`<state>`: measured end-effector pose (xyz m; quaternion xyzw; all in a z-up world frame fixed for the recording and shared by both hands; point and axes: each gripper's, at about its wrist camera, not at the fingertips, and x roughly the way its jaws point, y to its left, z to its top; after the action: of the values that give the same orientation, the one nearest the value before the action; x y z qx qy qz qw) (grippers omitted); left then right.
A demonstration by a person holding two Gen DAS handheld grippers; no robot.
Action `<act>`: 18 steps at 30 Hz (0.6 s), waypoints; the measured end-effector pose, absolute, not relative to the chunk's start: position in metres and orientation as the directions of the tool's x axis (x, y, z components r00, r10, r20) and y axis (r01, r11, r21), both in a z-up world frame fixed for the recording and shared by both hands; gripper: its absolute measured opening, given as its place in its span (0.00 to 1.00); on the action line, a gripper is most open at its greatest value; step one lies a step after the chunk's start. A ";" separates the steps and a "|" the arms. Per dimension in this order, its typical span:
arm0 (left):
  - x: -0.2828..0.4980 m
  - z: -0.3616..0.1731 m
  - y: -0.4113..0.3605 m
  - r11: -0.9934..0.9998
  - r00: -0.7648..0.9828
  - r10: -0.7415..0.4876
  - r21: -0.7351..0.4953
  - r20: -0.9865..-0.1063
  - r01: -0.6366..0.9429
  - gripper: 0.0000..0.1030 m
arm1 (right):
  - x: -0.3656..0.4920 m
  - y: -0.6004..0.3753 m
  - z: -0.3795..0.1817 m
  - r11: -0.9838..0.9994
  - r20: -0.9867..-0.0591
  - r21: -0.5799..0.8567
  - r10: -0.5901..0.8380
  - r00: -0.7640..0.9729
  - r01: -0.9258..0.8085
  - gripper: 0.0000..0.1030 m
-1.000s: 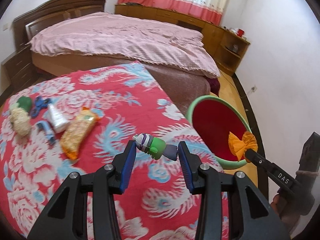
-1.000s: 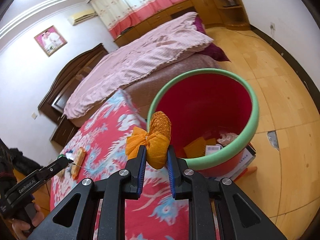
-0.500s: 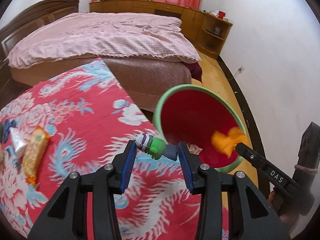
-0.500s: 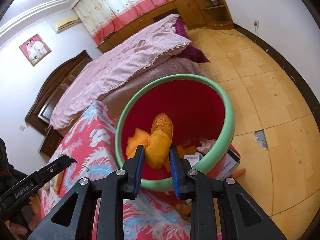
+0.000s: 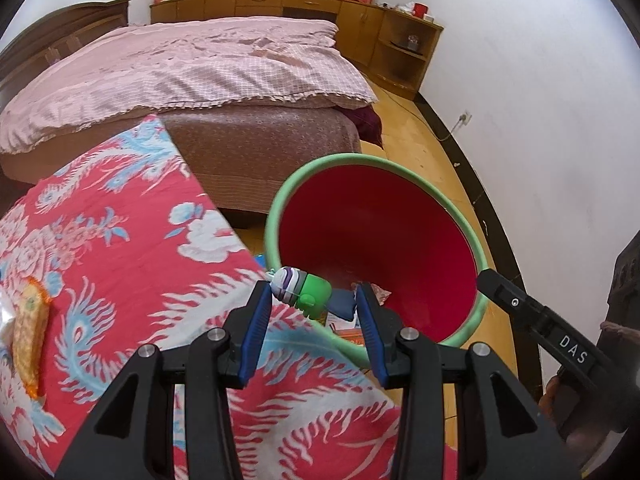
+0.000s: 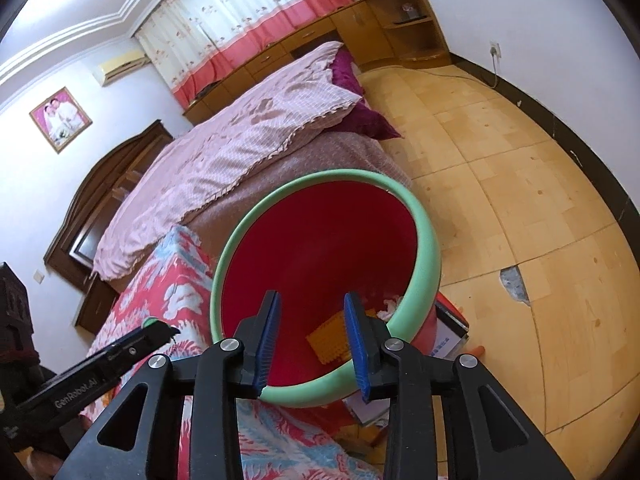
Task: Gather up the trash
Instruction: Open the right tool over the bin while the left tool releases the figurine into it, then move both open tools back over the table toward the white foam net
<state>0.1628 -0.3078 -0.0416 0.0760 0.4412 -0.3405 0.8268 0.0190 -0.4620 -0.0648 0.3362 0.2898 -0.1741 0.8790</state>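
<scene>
My left gripper [image 5: 315, 301] is shut on a small green, purple and white toy-like piece of trash [image 5: 304, 289] and holds it over the near rim of the red bin with a green rim [image 5: 348, 159]. My right gripper [image 6: 312, 322] is open and empty above the same bin [image 6: 430, 248]. An orange wrapper [image 6: 328, 342] lies at the bin's bottom with other scraps. The right gripper's arm [image 5: 536, 326] shows at the right of the left wrist view; the left gripper's arm [image 6: 100, 364] shows at the left of the right wrist view.
A table with a red floral cloth [image 5: 120, 280] stands left of the bin, with an orange snack packet [image 5: 28, 320] on it. A bed with a pink cover [image 5: 192, 68] lies behind. A wooden floor [image 6: 520, 200] extends right of the bin.
My right gripper opened and let the orange wrapper fall into the bin. My left gripper moved right with the green toy, over the bin's rim.
</scene>
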 end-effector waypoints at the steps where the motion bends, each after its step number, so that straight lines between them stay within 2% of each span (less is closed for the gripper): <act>1: 0.163 -0.042 -0.310 0.753 0.375 -0.498 -0.175 -0.782 0.635 0.42 | 0.019 -0.463 -0.065 0.711 -0.626 0.492 -0.113 0.771 0.503 0.32; 15: 0.160 -0.042 -0.329 0.720 0.365 -0.512 -0.158 -0.777 0.676 0.45 | 0.018 -0.469 -0.072 0.695 -0.636 0.499 -0.111 0.764 0.517 0.34; 18: 0.160 -0.042 -0.324 0.731 0.370 -0.509 -0.163 -0.777 0.663 0.45 | 0.017 -0.468 -0.070 0.697 -0.633 0.502 -0.107 0.767 0.512 0.40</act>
<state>0.1600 -0.3240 -0.0421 0.0886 0.4340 -0.3560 0.8228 0.0171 -0.4681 -0.0702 0.3463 0.2919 -0.1771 0.8738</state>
